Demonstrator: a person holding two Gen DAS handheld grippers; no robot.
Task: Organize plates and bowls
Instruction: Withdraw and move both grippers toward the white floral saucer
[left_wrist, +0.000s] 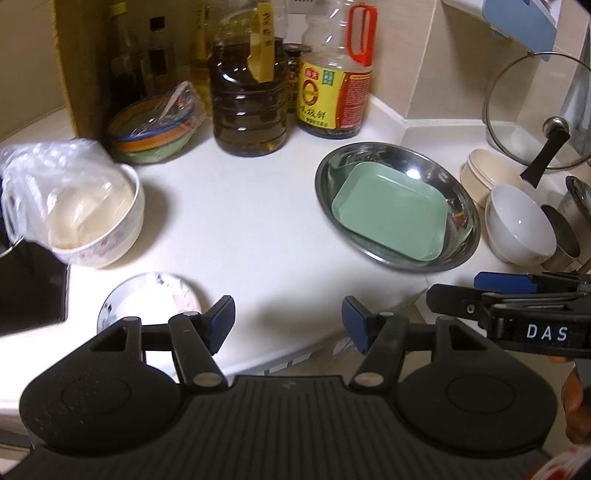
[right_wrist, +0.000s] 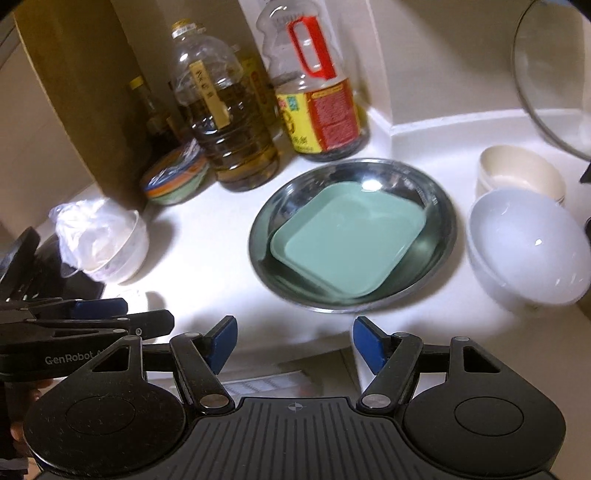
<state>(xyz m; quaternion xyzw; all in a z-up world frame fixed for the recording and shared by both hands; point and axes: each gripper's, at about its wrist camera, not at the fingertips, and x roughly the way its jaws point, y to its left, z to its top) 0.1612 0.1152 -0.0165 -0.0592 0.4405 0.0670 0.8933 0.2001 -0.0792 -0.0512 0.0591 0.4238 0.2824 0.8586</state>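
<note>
A round steel plate (left_wrist: 417, 162) (right_wrist: 432, 221) sits on the white counter with a green square plate (left_wrist: 391, 210) (right_wrist: 347, 240) lying in it. Right of it stand a white bowl (left_wrist: 521, 229) (right_wrist: 528, 251) and stacked cream bowls (left_wrist: 487, 173) (right_wrist: 521, 173). A small patterned saucer (left_wrist: 147, 299) lies near the counter's front edge. My left gripper (left_wrist: 288, 321) (right_wrist: 147, 314) hovers open over the front edge, right of the saucer, holding nothing. My right gripper (right_wrist: 295, 341) (left_wrist: 458, 290) stands open and holds nothing, in front of the steel plate.
A floral bowl (left_wrist: 103, 229) holding a crumpled plastic bag stands at the left. Wrapped coloured bowls (left_wrist: 155, 129), an oil jug (left_wrist: 247, 107) and a sauce bottle (left_wrist: 332, 92) line the back. A glass lid (left_wrist: 535, 110) leans at the right.
</note>
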